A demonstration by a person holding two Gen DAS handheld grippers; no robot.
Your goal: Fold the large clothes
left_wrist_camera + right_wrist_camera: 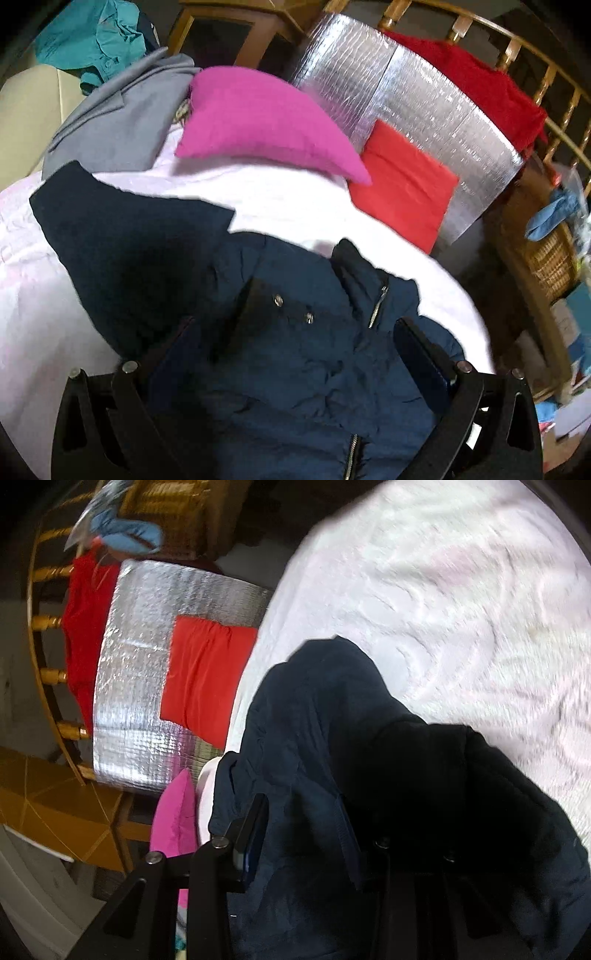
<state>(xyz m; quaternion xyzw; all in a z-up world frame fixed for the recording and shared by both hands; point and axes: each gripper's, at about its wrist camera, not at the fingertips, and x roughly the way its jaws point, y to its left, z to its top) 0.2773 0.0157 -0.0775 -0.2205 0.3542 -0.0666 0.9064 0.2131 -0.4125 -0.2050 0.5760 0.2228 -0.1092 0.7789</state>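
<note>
Both grippers work one navy jacket [280, 332] spread on the bed [295, 199]: left gripper [295, 354] fingers spread wide over it; right gripper [306, 834] buried in fabric, grip unclear, probably lifting a fold.

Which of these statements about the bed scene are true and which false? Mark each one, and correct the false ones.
1. The jacket is navy. True.
2. The jacket lies on a white bedspread. True.
3. The pink pillow lies on top of the jacket. False: it sits farther up the bed, apart from the jacket.
4. The left gripper has its fingers pressed together. False: they stand wide apart, with jacket fabric between them.
5. A silver foil sheet leans against the wooden headboard. True.
6. The orange-red cushion rests on the floor. False: it lies against the foil sheet at the head of the bed.
</note>
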